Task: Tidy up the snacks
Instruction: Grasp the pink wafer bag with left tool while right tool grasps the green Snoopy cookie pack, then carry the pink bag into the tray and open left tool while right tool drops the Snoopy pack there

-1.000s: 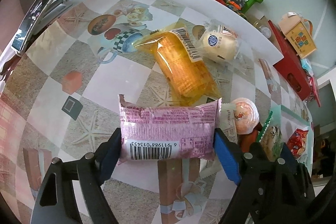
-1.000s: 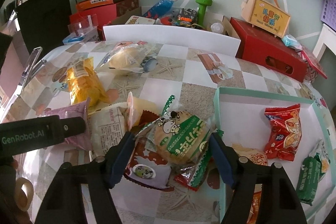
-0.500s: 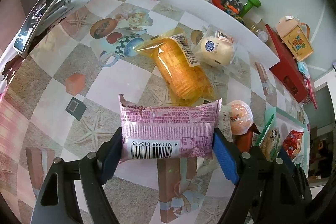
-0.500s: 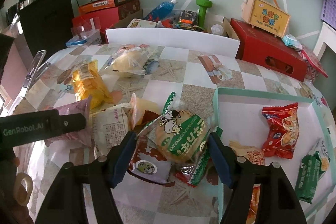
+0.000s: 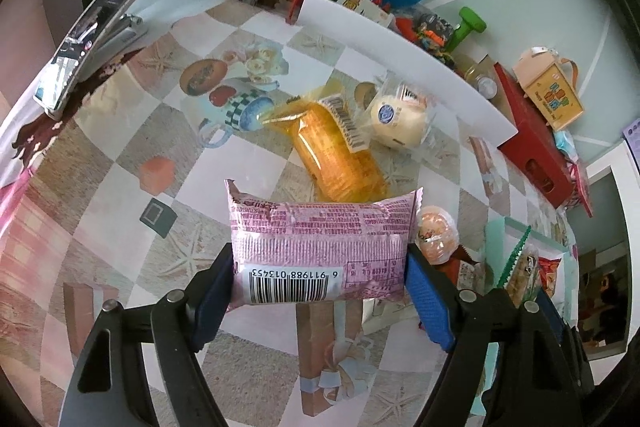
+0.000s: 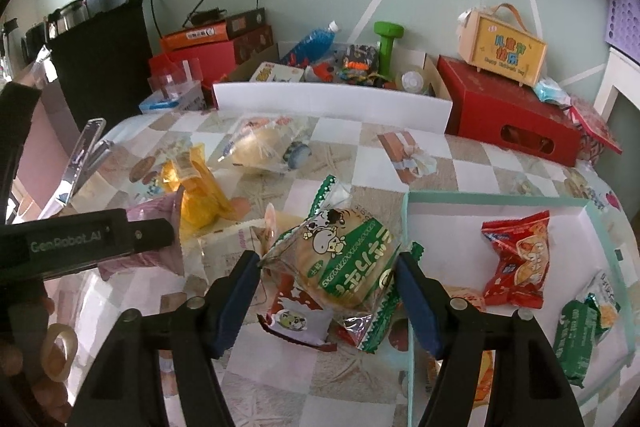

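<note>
Left gripper: clamped on the pink packet, its long axis crosswise between the pads, clear of the table.
Right gripper: pinching the green bun packet, nearer hand to the tray.
Tray: just right of that packet.

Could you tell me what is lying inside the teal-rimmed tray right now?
The tray holds a red snack packet, a green packet and an orange one, partly hidden by the right gripper.
</note>
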`<state>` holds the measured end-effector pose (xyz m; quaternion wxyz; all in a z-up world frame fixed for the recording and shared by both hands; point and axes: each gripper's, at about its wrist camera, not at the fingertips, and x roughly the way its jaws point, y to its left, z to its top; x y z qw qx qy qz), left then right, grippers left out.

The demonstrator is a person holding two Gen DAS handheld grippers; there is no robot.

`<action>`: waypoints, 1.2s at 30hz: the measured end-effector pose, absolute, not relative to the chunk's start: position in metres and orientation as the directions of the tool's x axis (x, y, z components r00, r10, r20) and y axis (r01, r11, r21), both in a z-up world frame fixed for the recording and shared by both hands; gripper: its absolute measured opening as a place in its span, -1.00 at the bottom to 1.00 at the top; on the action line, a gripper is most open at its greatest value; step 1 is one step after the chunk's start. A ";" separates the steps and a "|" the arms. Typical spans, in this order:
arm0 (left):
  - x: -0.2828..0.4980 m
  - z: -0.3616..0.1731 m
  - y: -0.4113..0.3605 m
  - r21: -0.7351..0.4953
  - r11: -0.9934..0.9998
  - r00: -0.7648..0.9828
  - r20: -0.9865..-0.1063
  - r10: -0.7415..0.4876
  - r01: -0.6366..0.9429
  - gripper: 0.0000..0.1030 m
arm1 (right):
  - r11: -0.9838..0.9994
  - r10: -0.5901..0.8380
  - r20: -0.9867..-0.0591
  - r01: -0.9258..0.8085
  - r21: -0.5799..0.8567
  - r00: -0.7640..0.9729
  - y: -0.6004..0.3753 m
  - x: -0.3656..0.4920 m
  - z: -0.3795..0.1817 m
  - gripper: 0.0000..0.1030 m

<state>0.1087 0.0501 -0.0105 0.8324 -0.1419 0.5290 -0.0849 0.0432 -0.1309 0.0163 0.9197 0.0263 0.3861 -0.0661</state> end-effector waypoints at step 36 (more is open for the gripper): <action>0.068 0.045 -0.093 -0.236 0.920 0.485 -0.793 -0.368 0.312 0.57 | 0.855 -0.357 -0.657 0.516 0.057 0.664 -0.292 -0.026 0.057 0.40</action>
